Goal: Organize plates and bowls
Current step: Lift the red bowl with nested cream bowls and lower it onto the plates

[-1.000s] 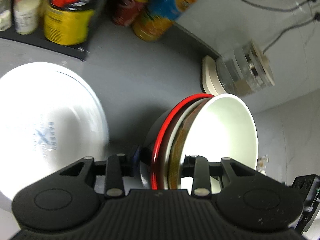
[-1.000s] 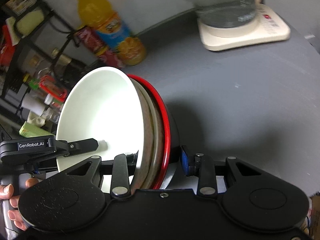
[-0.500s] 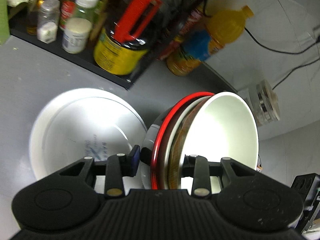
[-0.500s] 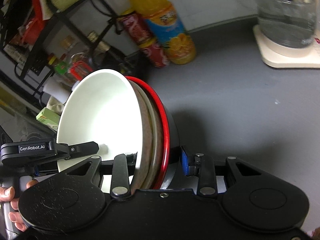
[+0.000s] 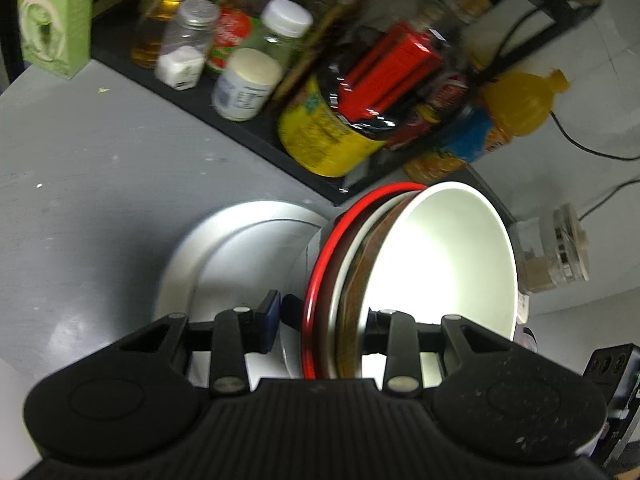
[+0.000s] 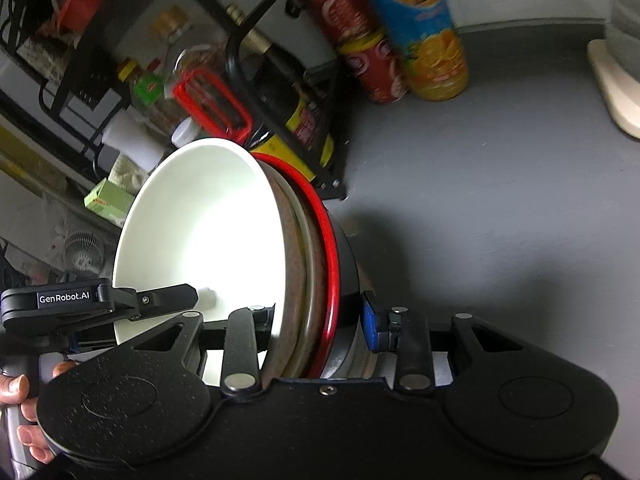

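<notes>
Bowls (image 5: pixel 400 280), nested in a stack, are held on edge between both grippers above the grey counter (image 5: pixel 80 152): glossy white bowl innermost, then a brown-mottled one, then a red-rimmed black one. Left gripper (image 5: pixel 320 320) and right gripper (image 6: pixel 316 320) are each clamped over the stack's rim. A round white plate (image 5: pixel 224 248) is seen lying flat on the counter just left of the stack. Beyond it, a black rack (image 5: pixel 256 128) crowded with jars and bottles is seen, with a juice bottle (image 6: pixel 424 32) further right.
</notes>
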Demonstrator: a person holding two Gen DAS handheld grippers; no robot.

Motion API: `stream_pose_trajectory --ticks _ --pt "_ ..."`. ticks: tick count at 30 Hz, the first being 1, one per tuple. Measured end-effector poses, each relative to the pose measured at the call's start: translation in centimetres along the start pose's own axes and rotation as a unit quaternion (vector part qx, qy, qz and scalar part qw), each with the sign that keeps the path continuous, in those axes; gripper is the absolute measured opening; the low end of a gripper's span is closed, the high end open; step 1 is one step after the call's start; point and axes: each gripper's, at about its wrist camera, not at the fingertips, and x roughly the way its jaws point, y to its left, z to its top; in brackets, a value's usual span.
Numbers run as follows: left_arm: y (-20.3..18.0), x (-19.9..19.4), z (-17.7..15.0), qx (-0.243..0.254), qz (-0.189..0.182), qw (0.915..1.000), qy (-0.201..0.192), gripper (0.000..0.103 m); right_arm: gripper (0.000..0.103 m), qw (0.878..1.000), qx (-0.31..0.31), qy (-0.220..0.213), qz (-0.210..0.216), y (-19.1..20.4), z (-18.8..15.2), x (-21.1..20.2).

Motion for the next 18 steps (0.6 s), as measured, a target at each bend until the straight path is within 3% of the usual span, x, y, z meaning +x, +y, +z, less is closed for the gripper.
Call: stream_pose_trajectory --ticks 18 --pt "3.2 1.8 0.5 -0.020 0.028 0.9988 0.035 0.034 0.034 0.999 0.000 0.049 -0.011 0.8 -0.9 3.6"
